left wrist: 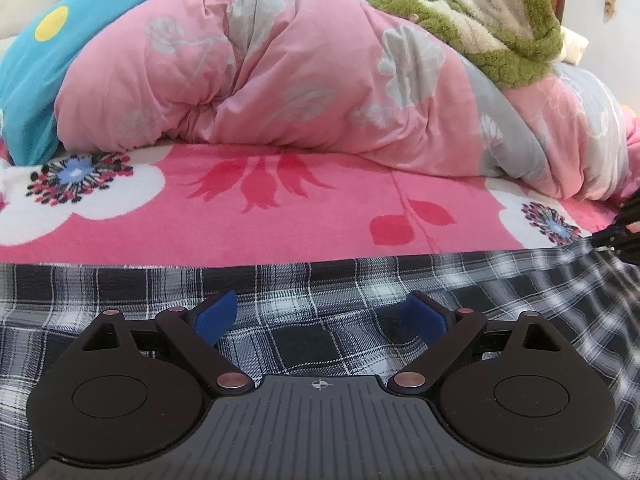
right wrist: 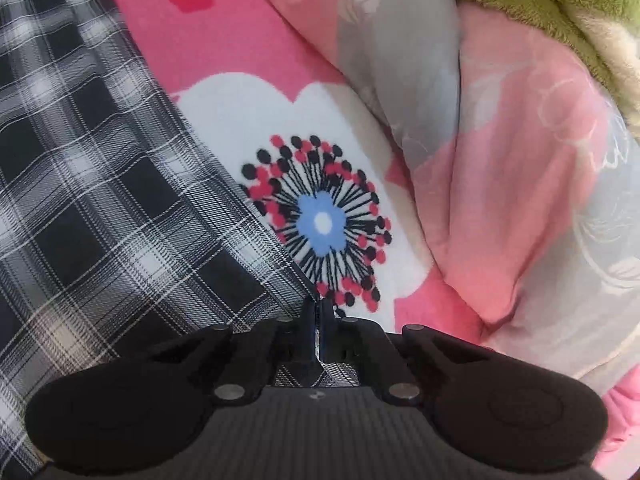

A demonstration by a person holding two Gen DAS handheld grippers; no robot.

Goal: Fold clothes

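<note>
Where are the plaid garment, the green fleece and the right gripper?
plaid garment point(left wrist: 320, 344): left wrist view, its middle.
green fleece point(left wrist: 516, 56): left wrist view, its folded edge.
right gripper point(right wrist: 320, 312): right wrist view, shut fingertips on garment's edge.

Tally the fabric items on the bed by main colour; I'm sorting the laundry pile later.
Black-and-white: 1, plaid garment
Pink: 2, flowered bed sheet, pink-and-grey quilt
Green: 1, fleece piece
Blue: 1, cloth with yellow dot
Total: 5
</note>
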